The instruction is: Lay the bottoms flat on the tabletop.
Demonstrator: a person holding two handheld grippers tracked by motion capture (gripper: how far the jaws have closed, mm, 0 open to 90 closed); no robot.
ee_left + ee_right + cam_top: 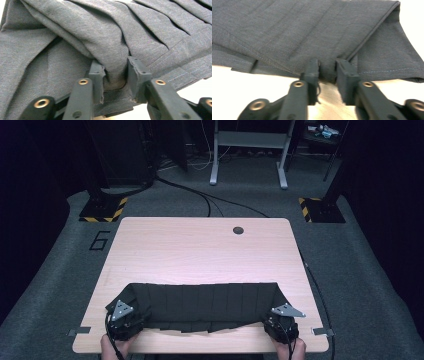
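Left gripper view: your left gripper (115, 75) has its jaws closed narrow on a bunched fold of the dark pleated cloth (105, 37), the fabric pinched between the two pads and rising away toward twelve o'clock; in the right gripper view your right gripper (327, 72) likewise holds the cloth (312, 32), its jaws nipping the hem near a folded corner, with the rest of the fabric spreading off toward eleven o'clock and a loose flap lying toward three o'clock.

Moving outward in the high view, the cloth (210, 302) lies on the near half of the table (200, 245), its long axis running from nine o'clock to three o'clock, stretched between your two hands; the left gripper (122, 320) grips its end at nine o'clock and the right gripper (280, 320) its end at three o'clock, so each hand is at its own end and neither is nearer the middle; the cloth's body lies toward twelve o'clock from both sets of jaws, which I judge to be the relation any fold or spread will turn on.

By count: one cloth, one table, two grippers, both holding; the far half of the table is bare but for a round cable hole (238, 230) at about one o'clock.
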